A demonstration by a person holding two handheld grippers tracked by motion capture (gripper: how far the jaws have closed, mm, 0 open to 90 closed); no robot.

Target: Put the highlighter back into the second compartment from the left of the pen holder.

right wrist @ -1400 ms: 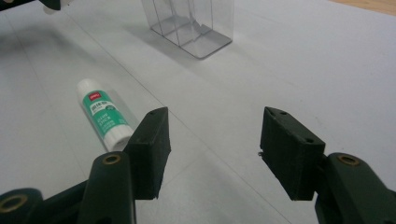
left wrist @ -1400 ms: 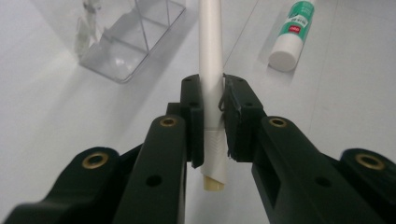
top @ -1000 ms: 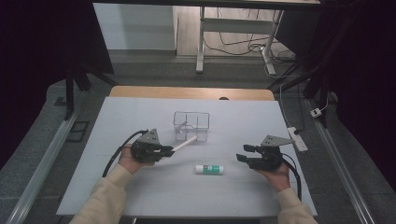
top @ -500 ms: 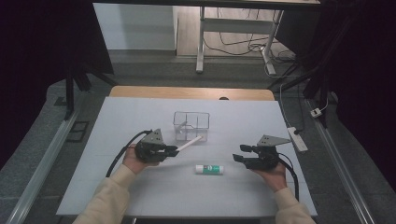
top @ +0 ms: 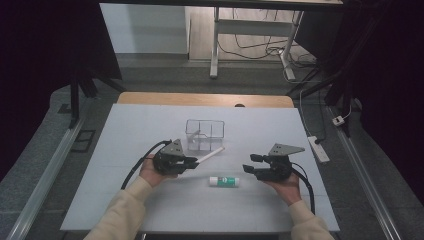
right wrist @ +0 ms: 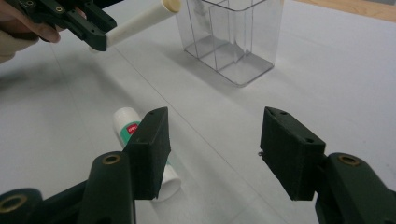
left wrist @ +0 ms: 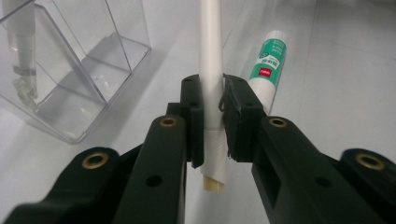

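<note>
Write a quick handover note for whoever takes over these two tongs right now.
Left tongs: shut on the white pen, held above the table near the clear organizer.
Right tongs: open, holding nothing, hovering by the glue stick.
Done: one white item stands in the organizer; pen picked up.
Left: probably drop the pen into the organizer, then the glue stick.

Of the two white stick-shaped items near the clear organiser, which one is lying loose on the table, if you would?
The glue stick with the green label: it lies flat on the table, untouched, whereas the plain white pen is clamped in the left tongs.
</note>
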